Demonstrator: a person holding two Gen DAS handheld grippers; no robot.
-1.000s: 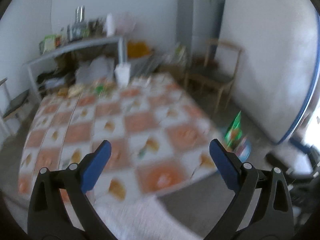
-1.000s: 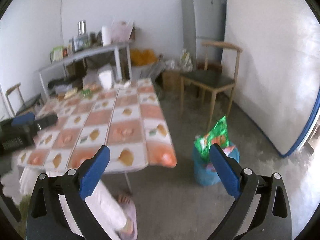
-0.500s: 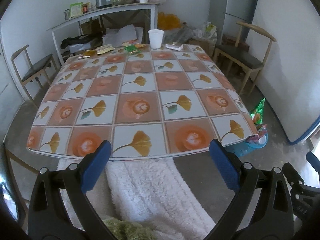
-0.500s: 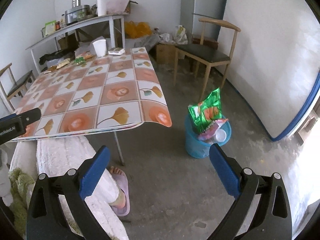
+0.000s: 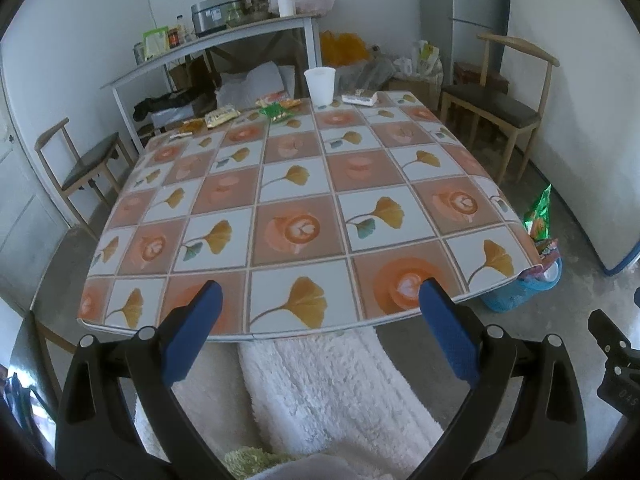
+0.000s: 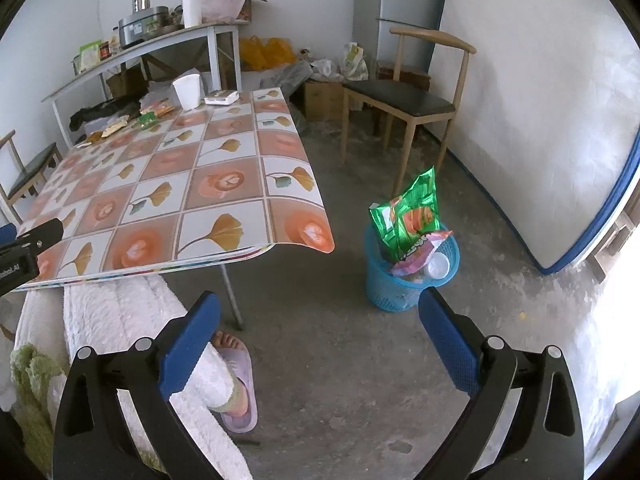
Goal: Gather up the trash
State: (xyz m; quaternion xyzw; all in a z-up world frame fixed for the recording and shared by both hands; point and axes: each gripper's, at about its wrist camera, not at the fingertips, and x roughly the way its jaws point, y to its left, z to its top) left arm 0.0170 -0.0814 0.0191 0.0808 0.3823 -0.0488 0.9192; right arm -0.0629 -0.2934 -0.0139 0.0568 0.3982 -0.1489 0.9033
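The left gripper [image 5: 318, 328] and right gripper [image 6: 318, 330] are both gaping wide, gripping nothing, angling downward.

My trash lies in a loose row at the table's far edge: a green wrapper [image 5: 276, 111], a red-and-white packet [image 5: 276, 98] just behind it, a yellowish packet [image 5: 222, 116] and what I take to be an orange wrapper [image 5: 192, 125], all flat. The blue bin [image 6: 400, 276] stands upright on the floor beside the table, stuffed with a tall green bag [image 6: 408, 216]
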